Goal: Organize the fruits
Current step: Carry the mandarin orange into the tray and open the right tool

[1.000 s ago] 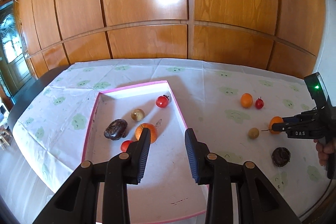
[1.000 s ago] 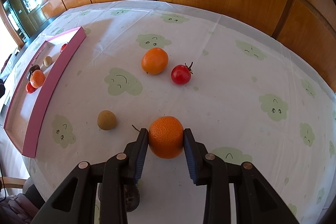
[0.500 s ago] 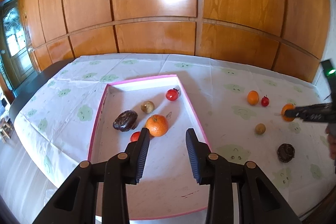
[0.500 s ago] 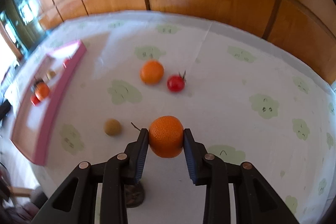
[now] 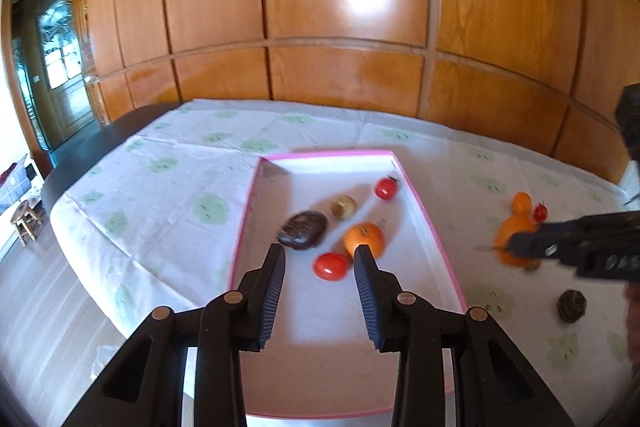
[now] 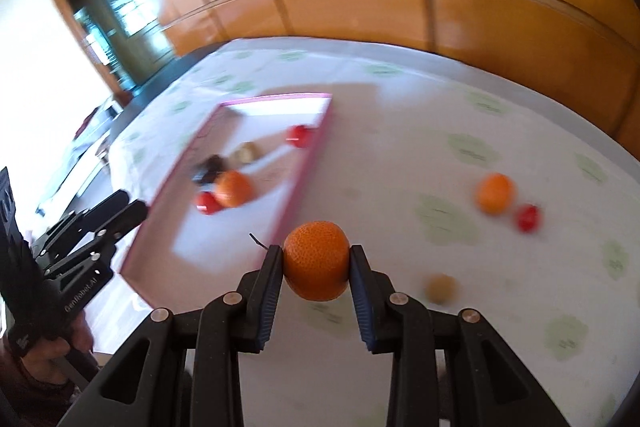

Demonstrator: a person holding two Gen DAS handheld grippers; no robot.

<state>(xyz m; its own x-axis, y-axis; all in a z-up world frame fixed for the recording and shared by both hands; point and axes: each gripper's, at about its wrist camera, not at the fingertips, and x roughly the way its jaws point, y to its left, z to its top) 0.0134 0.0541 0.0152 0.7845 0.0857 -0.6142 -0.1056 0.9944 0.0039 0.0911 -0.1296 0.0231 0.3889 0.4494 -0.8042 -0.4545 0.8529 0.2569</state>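
While tilted downward, right gripper [image 6: 316, 263] around orange [image 6: 316, 259].

Orange [image 6: 316, 261] between the right gripper [image 6: 317, 261] fingers now lifted off the bench [image 6: 440, 155], carried toward the pink tray [image 6: 308, 163], left gripper [image 5: 320, 263] drawn back over it

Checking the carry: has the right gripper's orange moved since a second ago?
Yes. The orange, clamped in the right gripper, was lifted from the tablecloth toward the pink tray, now near its right rim.
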